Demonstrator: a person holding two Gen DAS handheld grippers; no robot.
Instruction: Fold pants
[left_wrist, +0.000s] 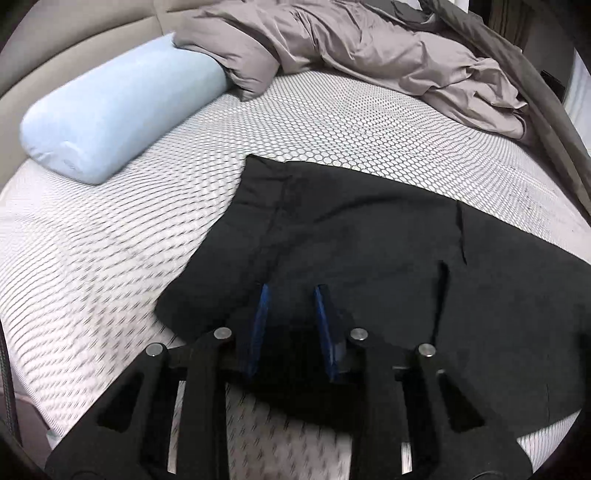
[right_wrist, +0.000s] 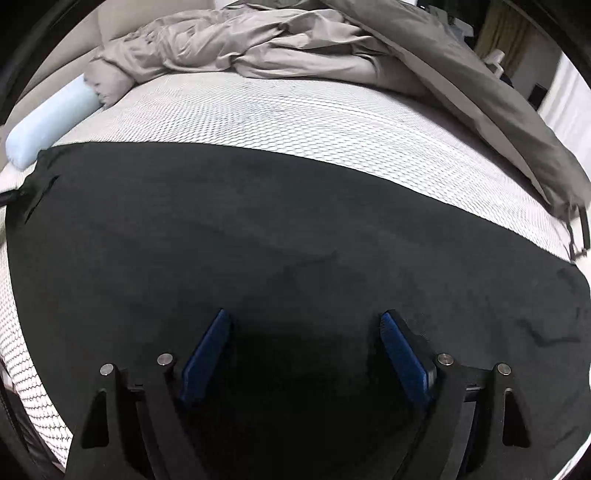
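The black pants (right_wrist: 258, 236) are laid flat beneath both grippers. The left gripper (left_wrist: 291, 291) is narrowed over the waist edge; a grasp cannot be confirmed. The right gripper (right_wrist: 301, 317) is held wide, nothing grasped. If only one layer is pinched, an uneven fold is risked. Beyond, a mesh-patterned mattress (left_wrist: 332, 122), blue bolster (left_wrist: 122, 107) and rumpled grey duvet (right_wrist: 258, 44) are noted.

Pants (right_wrist: 295, 229) run off frame; mattress (left_wrist: 92, 258) perhaps motion-blurred.
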